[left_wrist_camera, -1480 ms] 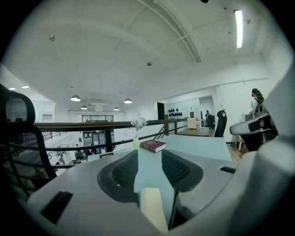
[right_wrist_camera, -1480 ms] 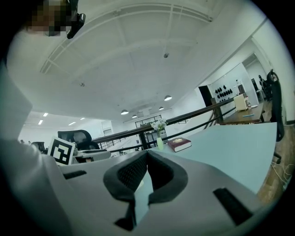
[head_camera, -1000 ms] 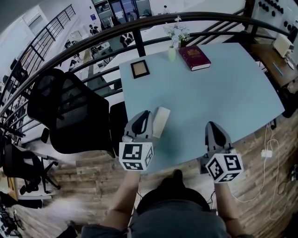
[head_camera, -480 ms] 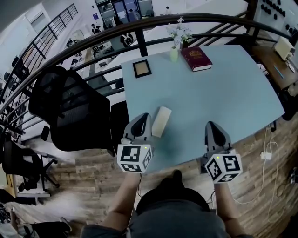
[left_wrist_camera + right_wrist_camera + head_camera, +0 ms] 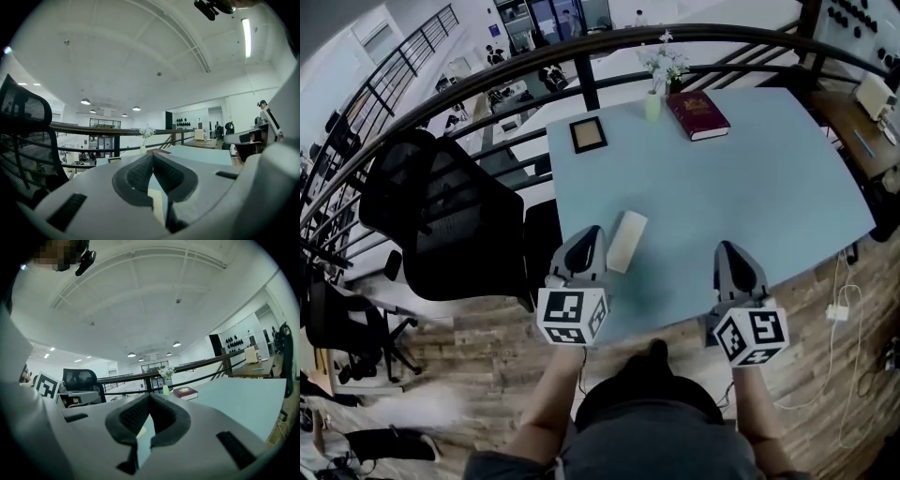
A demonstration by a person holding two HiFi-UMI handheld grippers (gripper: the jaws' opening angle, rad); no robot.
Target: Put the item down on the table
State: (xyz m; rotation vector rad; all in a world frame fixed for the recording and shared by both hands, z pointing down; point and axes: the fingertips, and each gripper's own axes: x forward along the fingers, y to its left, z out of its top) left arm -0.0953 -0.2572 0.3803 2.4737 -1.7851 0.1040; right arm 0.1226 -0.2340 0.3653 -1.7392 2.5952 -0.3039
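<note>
A cream rectangular item point(image 5: 627, 241) lies flat on the light blue table point(image 5: 750, 178), near its front left edge. My left gripper point(image 5: 588, 236) rests just left of the item, jaws shut with nothing between them. In the left gripper view the pads point(image 5: 140, 173) meet, and the item point(image 5: 157, 206) shows pale below them. My right gripper point(image 5: 732, 251) sits at the table's front edge further right, also shut and empty. Its pads point(image 5: 136, 416) are closed together in the right gripper view.
A dark red book point(image 5: 697, 114), a small vase of flowers point(image 5: 652, 105) and a picture frame point(image 5: 588, 135) stand at the table's far side. A black mesh chair point(image 5: 441, 225) is at the left, and a dark railing point(image 5: 609, 47) curves behind. The floor is wood.
The head view has drifted slightly. Both grippers and the cream item stay where they were.
</note>
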